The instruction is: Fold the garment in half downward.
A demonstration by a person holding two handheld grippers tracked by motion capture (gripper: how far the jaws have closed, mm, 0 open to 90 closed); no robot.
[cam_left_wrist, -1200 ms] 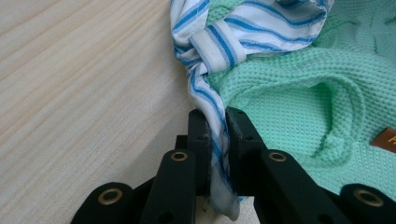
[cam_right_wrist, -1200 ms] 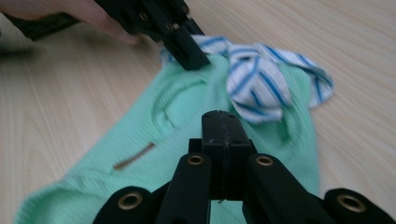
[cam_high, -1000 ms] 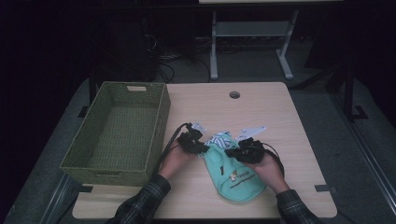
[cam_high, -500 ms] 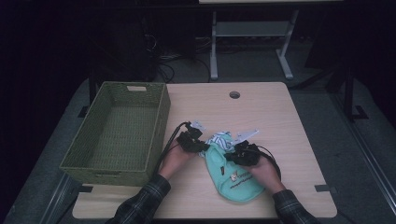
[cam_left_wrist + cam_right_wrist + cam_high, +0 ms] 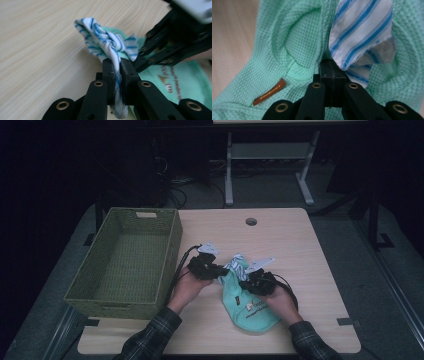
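A pale wooden bench with a round cable hole near its far edge stands in a dim room; behind it, on the dark floor, are a metal frame stand and some loose cables. On the bench's left side sits a green woven basket, its long side running away from the person; its inside looks bare.

Near the front of the bench lies a mint-green waffle-knit garment, its long axis running from the middle of the bench toward the person's right; a small brown tag is sewn on it. At its far end a blue-and-white striped cloth is bunched on top of it, sticking up and away from the person.

The left gripper has its fingers pinching a twisted fold of the striped cloth; they have just been closing on it. The right gripper has its fingers pressed tight together, with the green garment and the edge of the striped cloth right at the tips; what they pinch I cannot tell.
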